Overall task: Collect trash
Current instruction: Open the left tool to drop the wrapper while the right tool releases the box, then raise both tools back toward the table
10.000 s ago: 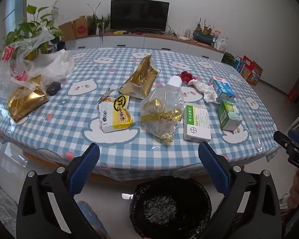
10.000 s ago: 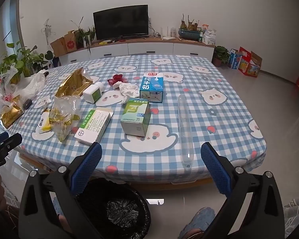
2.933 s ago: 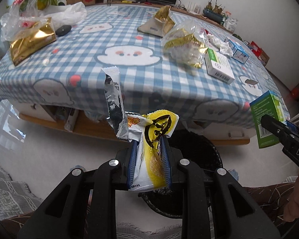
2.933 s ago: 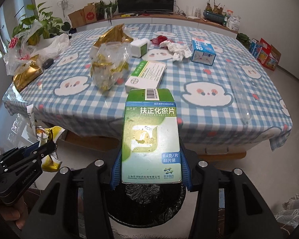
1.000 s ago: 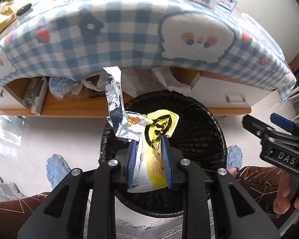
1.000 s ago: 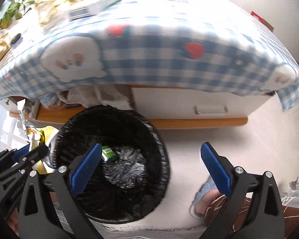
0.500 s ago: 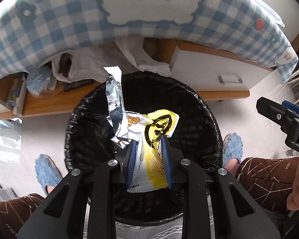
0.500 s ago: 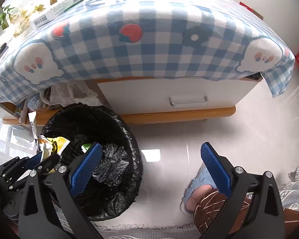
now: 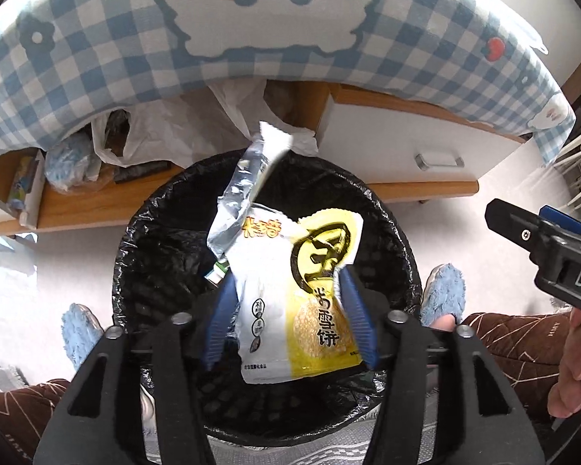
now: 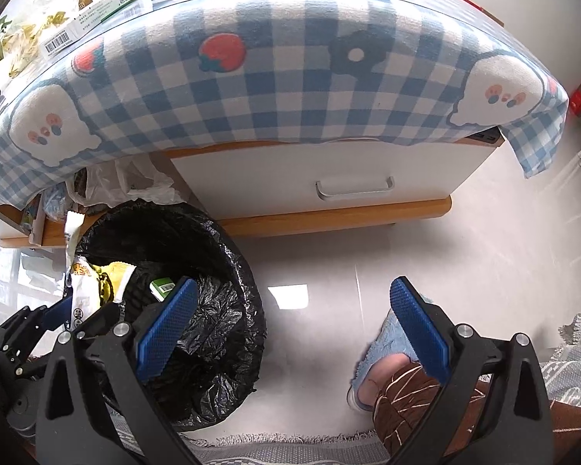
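The left gripper [image 9: 288, 310] hangs over the round bin lined with crinkled black plastic [image 9: 143, 232]; its jaws have just been opening, and the yellow-and-white foil snack wrapper [image 9: 290, 298] sits between the blue pads [image 9: 220, 321], released rather than pinched, though whether the pads touch it yet cannot be told. In the left wrist view the wrapper lies near the bin's centre, its torn silver flap reaching toward twelve o'clock, close to the far rim.

Likely troubles, as a judgement: the light foil may cling to a ribbed pad and stay put when the gripper lifts away; the long flap may catch the liner's rim at twelve o'clock and leave the wrapper draped half out; a sideways drift as it falls could send it toward the wooden shelf under the blue-checked tablecloth [image 9: 97, 50].

The right gripper [image 10: 290, 321] stands wide apart and empty at the bin's three o'clock, over pale floor; the green-and-white box [image 10: 162, 287] lies inside the bin already.
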Action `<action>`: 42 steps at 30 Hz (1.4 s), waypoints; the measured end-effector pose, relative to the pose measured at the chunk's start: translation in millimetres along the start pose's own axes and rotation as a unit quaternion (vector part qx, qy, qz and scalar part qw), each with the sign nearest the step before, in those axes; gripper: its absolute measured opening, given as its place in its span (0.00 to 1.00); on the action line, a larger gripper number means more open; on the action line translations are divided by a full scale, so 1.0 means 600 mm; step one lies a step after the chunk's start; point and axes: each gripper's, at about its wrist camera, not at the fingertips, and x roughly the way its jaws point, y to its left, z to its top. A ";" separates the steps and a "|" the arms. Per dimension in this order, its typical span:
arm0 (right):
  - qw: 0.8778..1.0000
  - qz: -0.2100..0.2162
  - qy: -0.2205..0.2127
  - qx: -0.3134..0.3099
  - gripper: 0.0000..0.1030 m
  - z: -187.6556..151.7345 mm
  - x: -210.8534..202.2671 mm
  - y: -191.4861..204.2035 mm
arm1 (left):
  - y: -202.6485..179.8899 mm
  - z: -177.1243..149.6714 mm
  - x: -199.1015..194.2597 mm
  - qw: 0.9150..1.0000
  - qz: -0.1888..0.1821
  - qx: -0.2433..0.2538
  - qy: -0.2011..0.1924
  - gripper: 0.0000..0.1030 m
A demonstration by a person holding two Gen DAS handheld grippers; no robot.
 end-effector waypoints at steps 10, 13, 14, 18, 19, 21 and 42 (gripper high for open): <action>1.000 -0.001 -0.026 0.003 0.92 0.017 -0.034 0.007 | -0.001 0.026 -0.058 0.999 0.014 0.000 -0.048 0.89; 0.999 0.001 -0.039 0.003 0.92 0.026 -0.055 0.009 | 0.002 0.036 -0.084 0.998 0.023 -0.002 -0.064 0.94; 0.999 0.003 -0.043 0.004 0.92 0.028 -0.062 0.009 | 0.002 0.040 -0.092 0.997 0.024 -0.002 -0.070 0.94; 0.998 0.005 -0.060 0.002 0.92 0.041 -0.093 0.010 | 0.005 0.055 -0.126 0.996 0.024 -0.002 -0.084 0.94; 0.998 0.006 -0.065 0.002 0.92 0.045 -0.101 0.011 | 0.006 0.058 -0.134 0.996 0.022 -0.004 -0.087 0.94; 0.997 0.011 -0.072 0.005 0.92 0.052 -0.118 0.010 | 0.006 0.065 -0.148 0.996 0.021 -0.005 -0.089 0.94; 0.990 0.006 -0.143 0.004 0.92 0.117 -0.234 -0.004 | 0.016 0.140 -0.258 0.994 0.025 0.001 -0.109 0.94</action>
